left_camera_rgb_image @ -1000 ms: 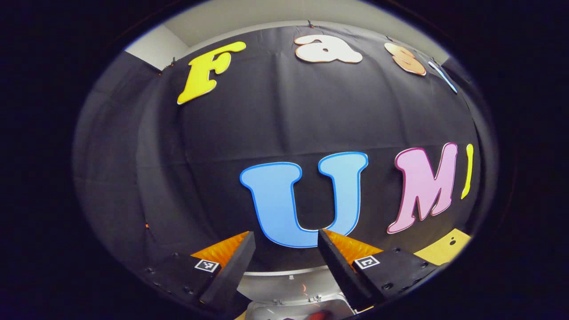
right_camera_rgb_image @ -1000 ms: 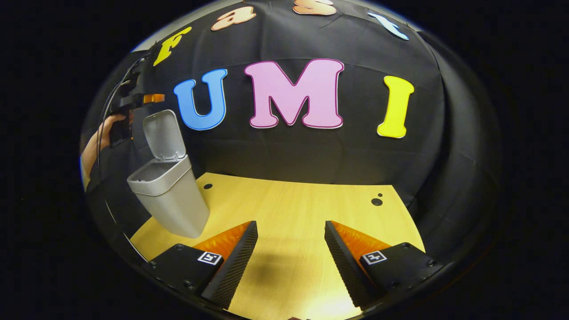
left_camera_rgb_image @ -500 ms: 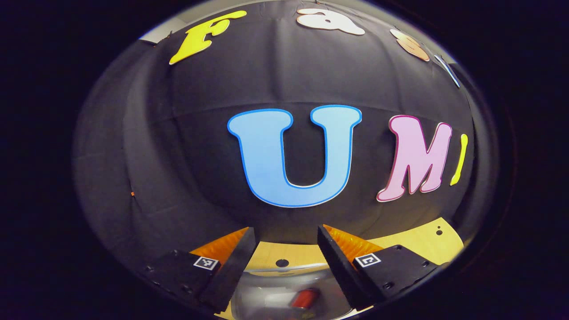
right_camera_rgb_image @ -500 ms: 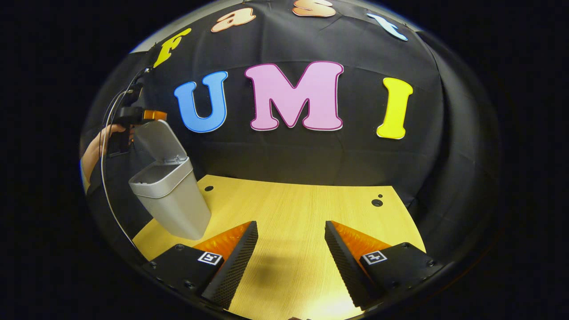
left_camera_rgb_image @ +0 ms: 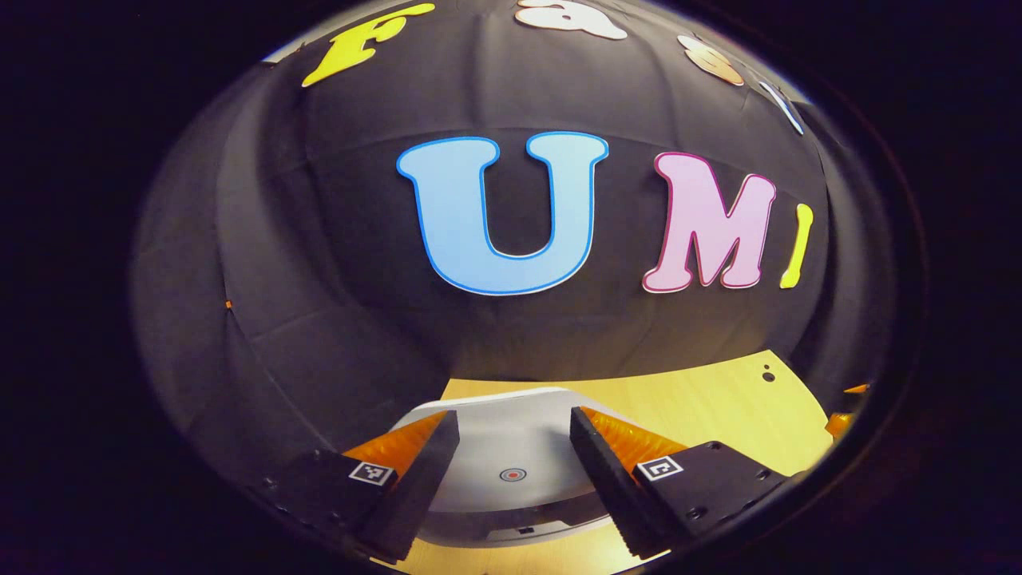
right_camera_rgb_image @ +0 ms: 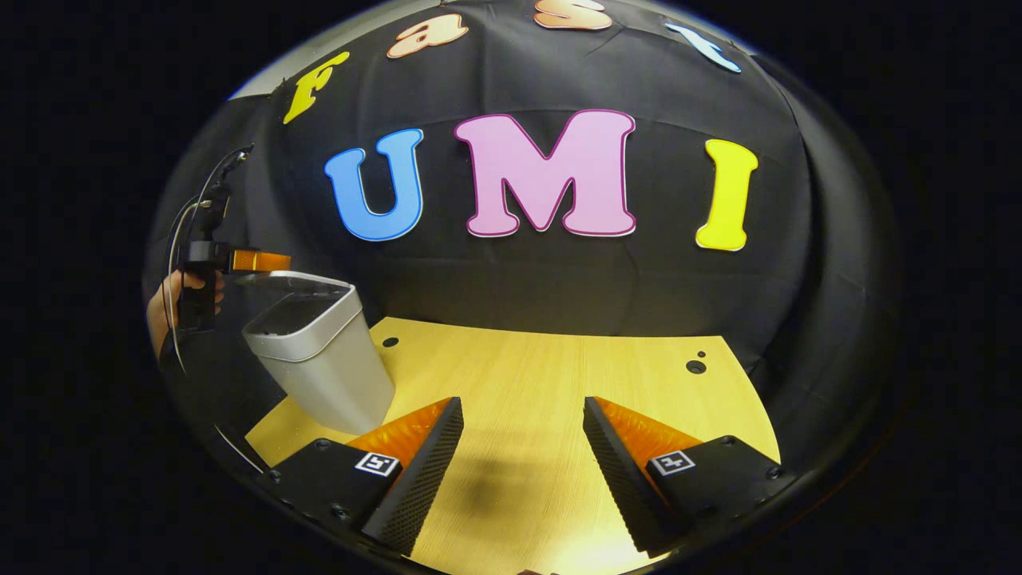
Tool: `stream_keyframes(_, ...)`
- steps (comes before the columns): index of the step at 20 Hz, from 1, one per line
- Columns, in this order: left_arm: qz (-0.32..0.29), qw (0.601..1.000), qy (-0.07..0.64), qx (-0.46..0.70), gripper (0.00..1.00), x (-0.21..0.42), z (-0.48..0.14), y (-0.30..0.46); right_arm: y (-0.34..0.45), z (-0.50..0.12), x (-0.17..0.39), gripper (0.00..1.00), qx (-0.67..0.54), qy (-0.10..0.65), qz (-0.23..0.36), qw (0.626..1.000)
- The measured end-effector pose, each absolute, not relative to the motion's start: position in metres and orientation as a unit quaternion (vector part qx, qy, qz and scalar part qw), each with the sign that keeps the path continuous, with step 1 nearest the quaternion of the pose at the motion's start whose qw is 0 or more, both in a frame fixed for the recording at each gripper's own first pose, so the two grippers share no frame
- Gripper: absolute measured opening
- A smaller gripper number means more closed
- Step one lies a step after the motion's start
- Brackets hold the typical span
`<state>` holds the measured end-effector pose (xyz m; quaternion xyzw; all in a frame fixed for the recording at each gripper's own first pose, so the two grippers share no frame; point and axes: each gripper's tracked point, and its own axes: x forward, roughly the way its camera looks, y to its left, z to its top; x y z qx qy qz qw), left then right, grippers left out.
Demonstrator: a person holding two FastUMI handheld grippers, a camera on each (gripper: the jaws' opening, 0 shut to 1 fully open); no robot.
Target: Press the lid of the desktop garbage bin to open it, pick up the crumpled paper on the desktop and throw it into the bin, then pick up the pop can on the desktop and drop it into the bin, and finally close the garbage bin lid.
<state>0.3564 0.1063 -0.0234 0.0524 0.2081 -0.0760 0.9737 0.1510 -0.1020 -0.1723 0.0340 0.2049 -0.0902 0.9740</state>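
1. Left gripper point(left_camera_rgb_image: 511, 447): its jaws are spread wide and hold nothing. They hang just above the bin's lid point(left_camera_rgb_image: 511, 459), which lies between them, nearly flat and marked with a small round target. The right gripper view shows this gripper point(right_camera_rgb_image: 259, 260) at the lid's raised edge point(right_camera_rgb_image: 299, 279), held by a hand point(right_camera_rgb_image: 164, 291).
2. Garbage bin point(right_camera_rgb_image: 327, 367): it stands near the surface's left edge. A narrow gap remains under the lid, so closing looks unfinished.
3. Handling, as a judgement: the bin appears to be light, stiff plastic and may tip or slide. The lid is hinged; pressing straight down on the marked spot should latch it.
4. Right gripper point(right_camera_rgb_image: 519, 471): its jaws are wide and empty, above the bare wooden surface point(right_camera_rgb_image: 559, 375), well apart from the bin.
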Motion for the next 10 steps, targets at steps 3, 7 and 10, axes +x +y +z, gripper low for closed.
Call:
stream_keyframes(3, -0.08, 0.967, 0.238, 0.049, 0.95, 0.351, -0.035, 0.11, -0.097, -0.175, 0.152, 0.98, 0.039, 0.205, -0.085, 0.974)
stream_keyframes(7, -0.086, 0.947, 0.304, 0.056, 0.97, 0.338, -0.068, 0.109, -0.099, -0.177, 0.148, 0.98, 0.041, 0.205, -0.085, 0.974)
stream_keyframes(10, -0.095, 0.945, 0.31, 0.053, 0.97, 0.338, -0.079, 0.104, -0.105, -0.175, 0.143, 0.98, 0.045, 0.201, -0.092, 0.974)
